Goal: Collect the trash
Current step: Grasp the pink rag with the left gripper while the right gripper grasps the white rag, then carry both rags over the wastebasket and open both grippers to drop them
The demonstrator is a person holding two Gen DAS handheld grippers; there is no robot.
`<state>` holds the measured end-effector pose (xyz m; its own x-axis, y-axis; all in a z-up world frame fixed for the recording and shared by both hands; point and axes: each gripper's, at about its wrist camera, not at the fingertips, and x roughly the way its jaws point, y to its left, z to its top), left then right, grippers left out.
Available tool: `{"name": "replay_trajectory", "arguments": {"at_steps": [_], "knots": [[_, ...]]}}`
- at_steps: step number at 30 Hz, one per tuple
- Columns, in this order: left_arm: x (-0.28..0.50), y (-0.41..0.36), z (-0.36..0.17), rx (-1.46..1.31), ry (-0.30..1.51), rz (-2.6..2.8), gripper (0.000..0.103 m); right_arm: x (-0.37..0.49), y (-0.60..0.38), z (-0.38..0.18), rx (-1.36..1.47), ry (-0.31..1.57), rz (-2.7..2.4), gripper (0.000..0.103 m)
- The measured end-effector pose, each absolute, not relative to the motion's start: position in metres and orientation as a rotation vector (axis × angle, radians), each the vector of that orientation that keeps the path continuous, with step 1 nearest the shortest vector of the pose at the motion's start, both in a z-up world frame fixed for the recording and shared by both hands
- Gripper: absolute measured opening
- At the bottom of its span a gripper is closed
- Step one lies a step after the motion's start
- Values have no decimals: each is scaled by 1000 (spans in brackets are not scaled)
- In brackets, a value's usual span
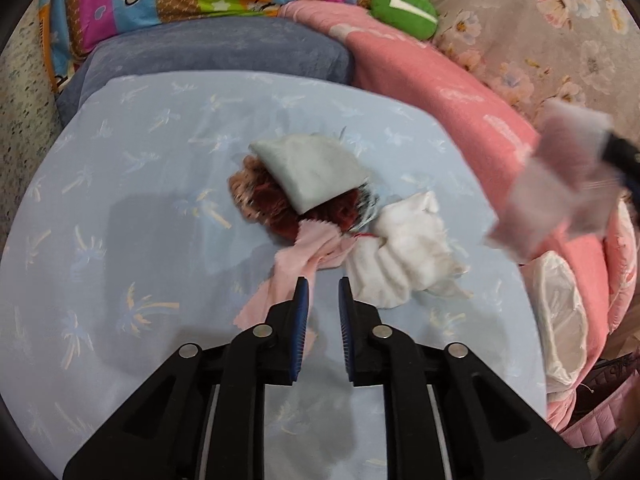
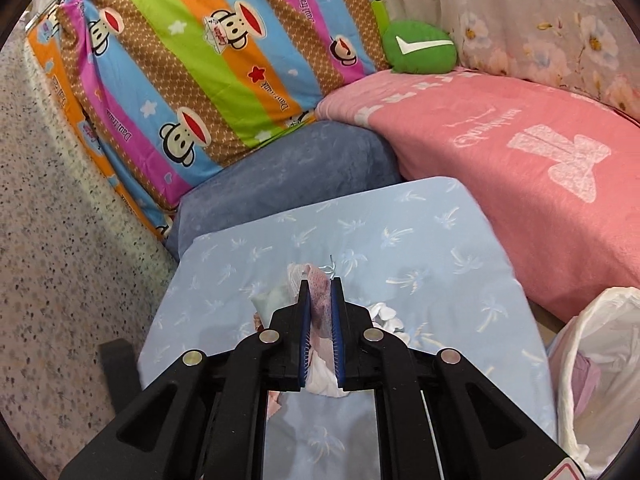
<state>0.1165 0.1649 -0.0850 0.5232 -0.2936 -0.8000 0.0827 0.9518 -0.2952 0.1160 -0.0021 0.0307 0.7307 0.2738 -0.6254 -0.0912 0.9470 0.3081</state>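
Beside bed edge, white bag (image 2: 592, 364) gapes; right tool (image 2: 320, 280) (clamped) grips mauve scrap (image 2: 320, 300).

The left gripper (image 1: 323, 292) pointed steeply downward, its two blue-padded fingers (image 1: 303, 300) standing a narrow gap apart with nothing pressed between them. The right gripper (image 2: 320, 292) was angled less steeply down, its jaws drawn nearly together and clamped on a thin piece of pinkish cloth (image 2: 320, 300). In the left wrist view the right gripper appeared blurred at the right edge, the cloth hanging from its tip.
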Motion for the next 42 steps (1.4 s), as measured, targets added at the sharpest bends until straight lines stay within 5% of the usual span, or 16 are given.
{"name": "replay_trajectory", "arguments": {"at_steps": [2,6,9,11,14,42], "knots": [[119,169,-94,-232,1012,-199,52,110,-7,33,274,720,203,8],[128,170,-108,-203,1015,-165,57,103,-11,31,291,716,196,8],[136,166,-118,-186,1045,-168,46,99,-14,26,306,722,194,8],[137,162,-122,-186,1073,-184,23,96,-14,24,311,726,190,8],[134,161,-118,-192,1075,-204,5,92,-16,23,322,728,189,8],[77,21,26,-53,788,-500,3,20,-126,79,404,551,73,9]]}}
